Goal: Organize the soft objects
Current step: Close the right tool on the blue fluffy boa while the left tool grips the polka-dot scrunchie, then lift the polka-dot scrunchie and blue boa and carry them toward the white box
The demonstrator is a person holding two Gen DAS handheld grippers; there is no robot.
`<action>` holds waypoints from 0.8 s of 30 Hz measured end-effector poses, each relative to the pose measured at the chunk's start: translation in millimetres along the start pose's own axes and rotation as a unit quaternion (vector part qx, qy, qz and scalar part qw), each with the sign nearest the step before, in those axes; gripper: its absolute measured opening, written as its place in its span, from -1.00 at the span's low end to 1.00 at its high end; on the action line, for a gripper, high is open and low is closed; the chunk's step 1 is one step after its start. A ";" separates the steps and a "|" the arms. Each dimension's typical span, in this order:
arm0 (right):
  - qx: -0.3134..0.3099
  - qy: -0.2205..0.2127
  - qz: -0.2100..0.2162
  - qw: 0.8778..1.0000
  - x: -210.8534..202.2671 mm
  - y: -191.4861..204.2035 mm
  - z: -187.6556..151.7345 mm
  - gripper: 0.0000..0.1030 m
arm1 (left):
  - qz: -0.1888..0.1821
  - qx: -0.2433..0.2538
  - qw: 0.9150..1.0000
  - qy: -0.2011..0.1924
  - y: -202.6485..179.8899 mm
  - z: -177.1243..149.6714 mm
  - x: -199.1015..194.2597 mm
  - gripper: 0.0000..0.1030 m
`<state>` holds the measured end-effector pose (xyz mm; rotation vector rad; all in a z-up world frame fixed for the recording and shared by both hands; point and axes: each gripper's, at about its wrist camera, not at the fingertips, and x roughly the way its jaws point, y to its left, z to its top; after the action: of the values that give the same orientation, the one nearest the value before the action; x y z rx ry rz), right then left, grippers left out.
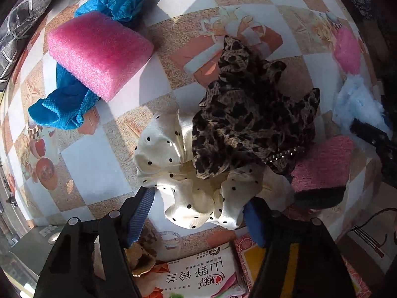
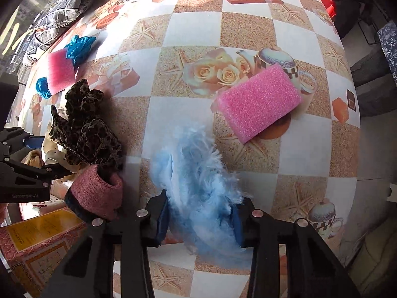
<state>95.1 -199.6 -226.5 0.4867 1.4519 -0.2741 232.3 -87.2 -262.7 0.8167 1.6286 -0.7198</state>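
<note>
On the near tabletop (image 2: 248, 32), both tongs should squeeze gently: right tongs (image 2: 199, 219) hold the blue fluff (image 2: 196, 173), left tongs (image 1: 198, 213) half-closed around the dotted scrunchie (image 1: 173, 164).

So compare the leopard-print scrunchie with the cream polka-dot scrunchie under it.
Pattern: the leopard-print fabric scrunchie is dark brown with black blotches; the cream polka-dot fabric scrunchie is pale with small black dots.
Position: the leopard-print one lies partly on top; the cream one lies beneath it on the checked tablecloth.
Tongs: the left tongs straddle the cream scrunchie's near edge; the leopard-print one lies beyond them.
Both are ruffled fabric rings.
</note>
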 end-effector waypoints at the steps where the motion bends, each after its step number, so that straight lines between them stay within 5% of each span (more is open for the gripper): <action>1: 0.010 -0.002 0.010 1.000 -4.2 -6.0 -3.3 -0.19 | 0.000 0.008 1.000 -0.006 -4.3 -0.7 -3.0 0.07; 2: 0.017 -0.003 0.013 1.000 -7.8 -7.7 -8.6 -0.19 | -0.005 0.012 1.000 -0.012 -6.0 -1.0 -6.4 -0.36; 3: 0.023 -0.004 0.014 1.000 -10.9 -9.3 -12.8 -0.19 | -0.015 0.007 1.000 -0.015 -5.1 -1.1 -7.7 -0.51; 15: 0.125 -0.023 0.053 0.990 -66.5 -59.4 -52.3 -0.18 | 0.020 -0.069 0.987 -0.142 3.1 -52.7 -76.5 -0.53; 24: 0.127 -0.051 0.074 0.988 -93.8 -23.4 -62.2 -0.18 | 0.018 -0.083 0.978 -0.189 25.1 -104.1 -116.0 -0.53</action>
<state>19.2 -201.0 -140.3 0.7721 1.2797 -0.3631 210.8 -4.8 -129.8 0.5486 1.3077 -0.6585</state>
